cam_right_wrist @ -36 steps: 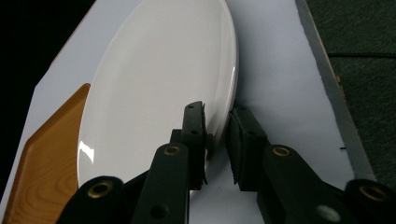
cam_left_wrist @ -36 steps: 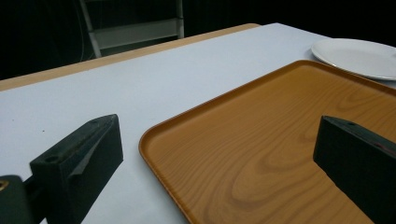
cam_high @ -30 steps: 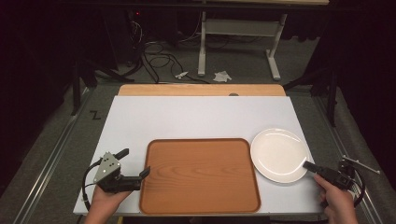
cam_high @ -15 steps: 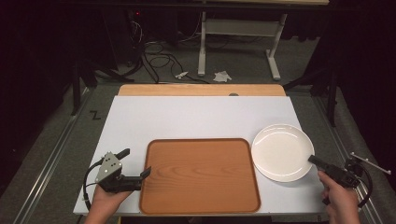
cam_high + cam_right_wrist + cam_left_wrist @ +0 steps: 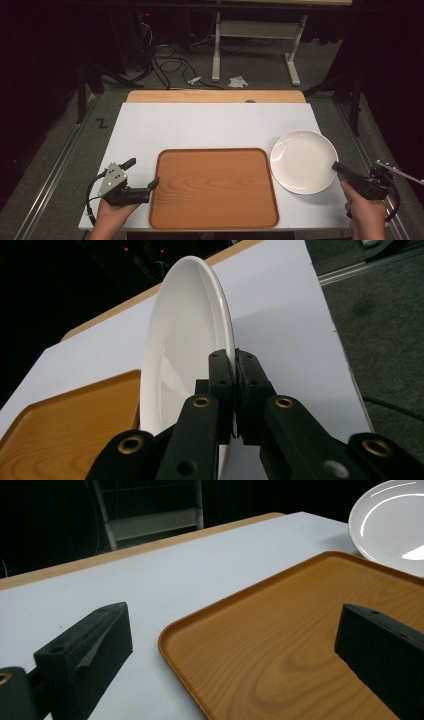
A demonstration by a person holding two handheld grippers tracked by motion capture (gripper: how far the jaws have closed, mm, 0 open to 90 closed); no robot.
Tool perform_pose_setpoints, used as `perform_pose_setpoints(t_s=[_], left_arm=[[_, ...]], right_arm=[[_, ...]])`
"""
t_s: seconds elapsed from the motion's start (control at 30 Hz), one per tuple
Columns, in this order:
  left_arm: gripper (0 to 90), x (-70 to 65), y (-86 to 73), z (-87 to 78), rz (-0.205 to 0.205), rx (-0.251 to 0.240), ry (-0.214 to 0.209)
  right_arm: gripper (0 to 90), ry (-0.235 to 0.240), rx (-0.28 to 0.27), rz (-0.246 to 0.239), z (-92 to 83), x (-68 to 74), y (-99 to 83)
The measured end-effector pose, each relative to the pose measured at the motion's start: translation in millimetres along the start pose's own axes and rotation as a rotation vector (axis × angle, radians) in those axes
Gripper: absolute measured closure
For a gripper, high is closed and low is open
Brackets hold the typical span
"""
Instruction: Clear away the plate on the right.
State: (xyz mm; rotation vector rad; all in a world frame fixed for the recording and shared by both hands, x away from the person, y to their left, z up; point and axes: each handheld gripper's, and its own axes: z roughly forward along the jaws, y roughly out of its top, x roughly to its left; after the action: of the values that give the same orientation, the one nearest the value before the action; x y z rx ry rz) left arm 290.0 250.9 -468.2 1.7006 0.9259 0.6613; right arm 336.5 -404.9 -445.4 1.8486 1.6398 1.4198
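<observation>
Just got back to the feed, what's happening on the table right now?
The right gripper has its fingers clamped on the rim of the white plate, at the edge nearest the person, beside the wooden tray. The left gripper sits open at the tray's left edge, one finger over the tray, one over the table, gripping nothing. The tray is empty.

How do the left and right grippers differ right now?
The left gripper has its jaws wide open and holds nothing, straddling the near-left corner of the wooden tray; the right gripper is shut on the rim of the white plate. In the right gripper view the plate appears tilted off the table. Both are black, two-jawed and hand-held.
</observation>
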Motion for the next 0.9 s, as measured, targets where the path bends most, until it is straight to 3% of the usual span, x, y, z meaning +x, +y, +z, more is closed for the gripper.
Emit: perform_pose_setpoints(t_s=[0.17,0.5,0.67,0.9], left_arm=[[1.8,-0.5,1.5,-1.6,0.004,-0.017,0.022],[1.1,-0.1,1.1,-2.2,0.004,-0.017,0.017],[0.1,-1.0,0.7,-2.0,0.009,-0.023,0.036],[0.1,-0.4,-1.7,0.8,0.000,-0.007,0.023]], right_arm=[[90.0,-0.018,-0.022,-0.027,-3.7,2.6,1.5],[90.0,-0.014,-0.078,0.000,-13.1,0.6,5.3],[90.0,0.018,-0.087,0.014,-16.9,-0.5,7.6],[90.0,0.069,-0.099,0.040,-17.9,2.1,9.4]])
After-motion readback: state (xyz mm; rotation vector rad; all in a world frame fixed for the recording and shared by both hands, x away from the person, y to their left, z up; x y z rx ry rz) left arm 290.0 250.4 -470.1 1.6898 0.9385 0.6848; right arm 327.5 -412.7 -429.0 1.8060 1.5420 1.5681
